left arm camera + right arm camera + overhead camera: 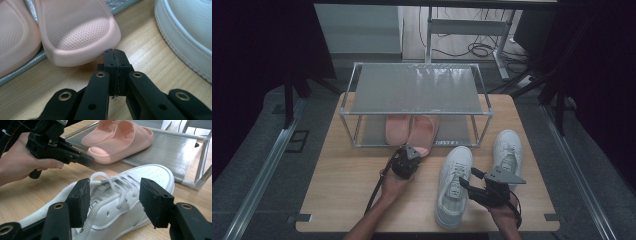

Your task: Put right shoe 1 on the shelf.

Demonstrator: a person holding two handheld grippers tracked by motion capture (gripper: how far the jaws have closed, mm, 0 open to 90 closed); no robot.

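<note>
The left gripper (115,53), jaws pressed together, points at the pink slipper's (80,32) heel; the right gripper (113,195) is spread around the white sneaker (120,202).

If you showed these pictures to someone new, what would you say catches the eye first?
Probably the pink slippers, side by side on the lower shelf of the metal shoe rack, with the shut left gripper right at one slipper's heel. Next, the two white sneakers: the nearer white sneaker lies on the wooden table between the open jaws of the right gripper, and the other white sneaker sits beside it.
</note>
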